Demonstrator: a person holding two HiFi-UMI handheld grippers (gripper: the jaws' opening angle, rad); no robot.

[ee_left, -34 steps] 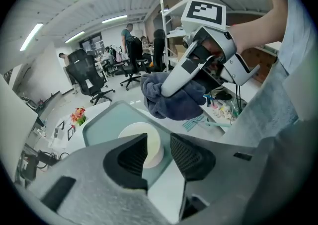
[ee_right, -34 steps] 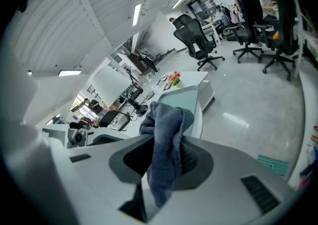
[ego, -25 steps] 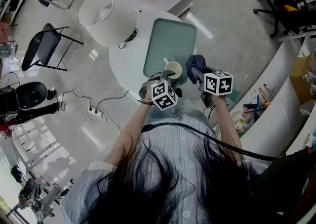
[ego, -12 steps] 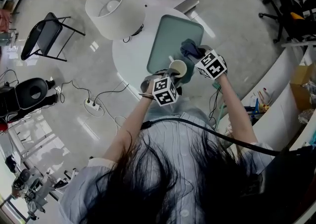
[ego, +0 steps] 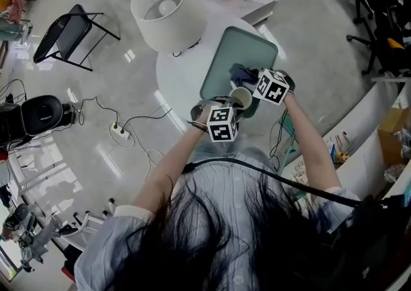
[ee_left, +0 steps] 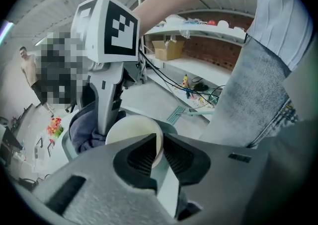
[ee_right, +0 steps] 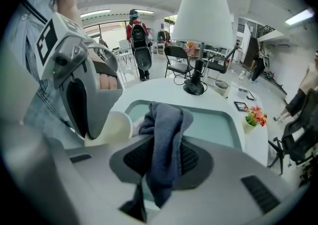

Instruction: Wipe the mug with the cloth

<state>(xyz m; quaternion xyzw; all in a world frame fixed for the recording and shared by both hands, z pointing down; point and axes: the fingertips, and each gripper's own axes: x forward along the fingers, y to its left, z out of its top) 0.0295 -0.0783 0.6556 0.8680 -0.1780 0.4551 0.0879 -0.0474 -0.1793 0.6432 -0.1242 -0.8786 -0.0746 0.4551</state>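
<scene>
Closing my left tongs (ee_left: 160, 153) on the mug (ee_left: 130, 130) rim, its wall between the jaws, at the tray's (ego: 232, 44) near edge. Right tongs (ee_right: 161, 162) clamp the cloth (ee_right: 165, 124) just beside the mug. Judgement: the wiping itself is all still left.

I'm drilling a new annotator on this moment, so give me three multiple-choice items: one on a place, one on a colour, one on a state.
1. The lamp stands
A. on the floor
B. on a chair
C. on the table

2. The mug is
A. cream
B. red
C. black

3. The right hand-held gripper is
A. open and empty
B. shut on the cloth
C. shut on the mug

Answers:
1 C: the right gripper view shows the lamp's base on the white tabletop.
2 A: its wall and inside look pale cream in all views.
3 B: the cloth hangs pinched between its pads.
</scene>
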